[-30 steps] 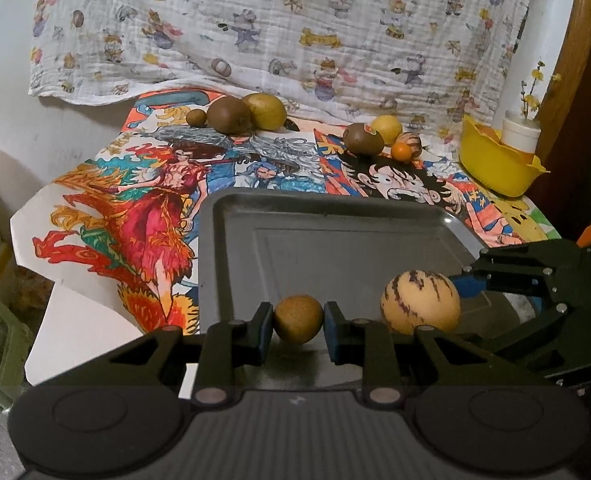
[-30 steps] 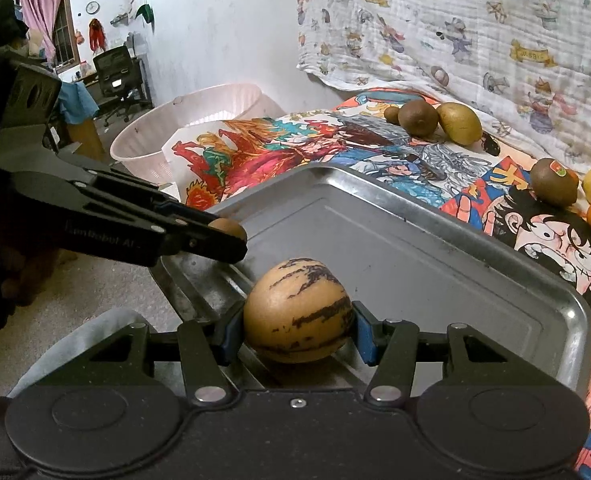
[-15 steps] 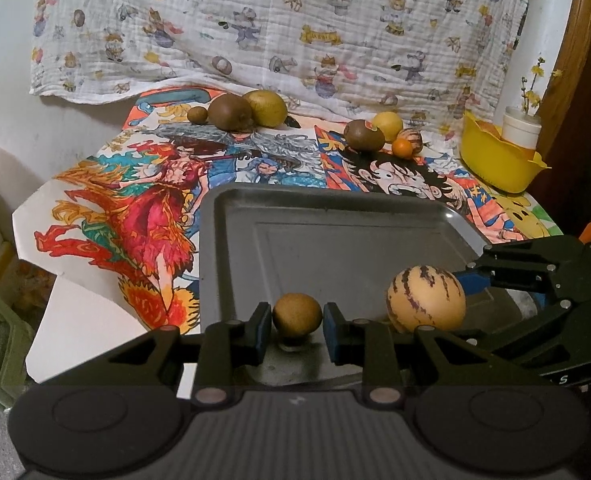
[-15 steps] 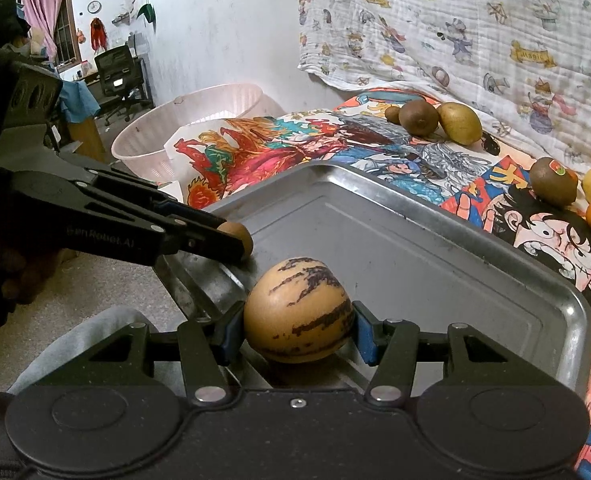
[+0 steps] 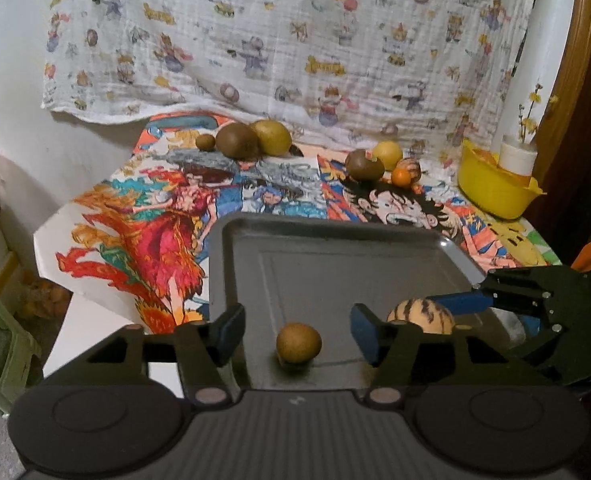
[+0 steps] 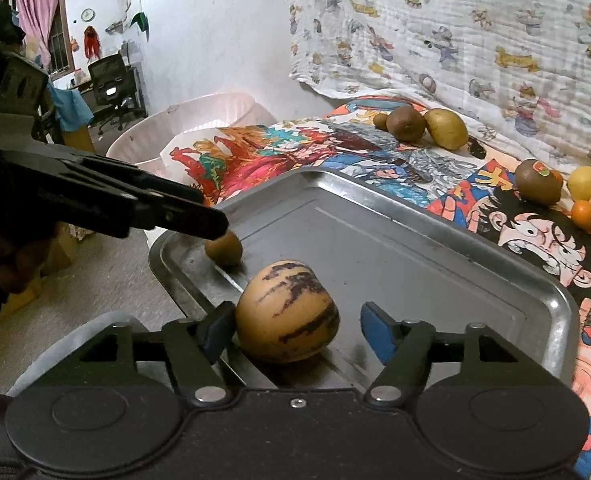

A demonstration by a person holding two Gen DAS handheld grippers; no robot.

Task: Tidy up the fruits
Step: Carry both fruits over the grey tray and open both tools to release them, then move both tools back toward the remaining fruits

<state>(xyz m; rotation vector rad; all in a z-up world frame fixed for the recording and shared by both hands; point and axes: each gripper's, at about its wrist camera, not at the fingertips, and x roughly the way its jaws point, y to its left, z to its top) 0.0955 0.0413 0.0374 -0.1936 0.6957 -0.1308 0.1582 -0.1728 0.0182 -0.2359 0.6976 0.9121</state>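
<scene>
A small round brown fruit (image 5: 298, 343) rests on the grey metal tray (image 5: 335, 240) near its front edge. My left gripper (image 5: 298, 332) straddles it with jaws opening, and both pads stand clear of the fruit. To its right, a tan melon with dark stripes (image 6: 289, 312) sits on the same tray (image 6: 415, 216). My right gripper (image 6: 297, 332) is around the melon with jaws opening. Its left pad is close against the melon and its right pad stands apart. In the left wrist view the melon (image 5: 419, 316) is half hidden behind a finger.
At the back of the cartoon-print tablecloth lie a kiwi (image 5: 237, 140) and a yellow-green fruit (image 5: 273, 137). Further right are another kiwi (image 5: 364, 165), a lemon (image 5: 387, 153) and a small orange (image 5: 400, 177). A yellow bowl (image 5: 491, 192) stands far right, and a pink tub (image 6: 183, 132) left of the table.
Both grippers have opened and let go: the brown fruit and the striped melon now rest on the tray between spread fingers. Neither hand has shifted much.
</scene>
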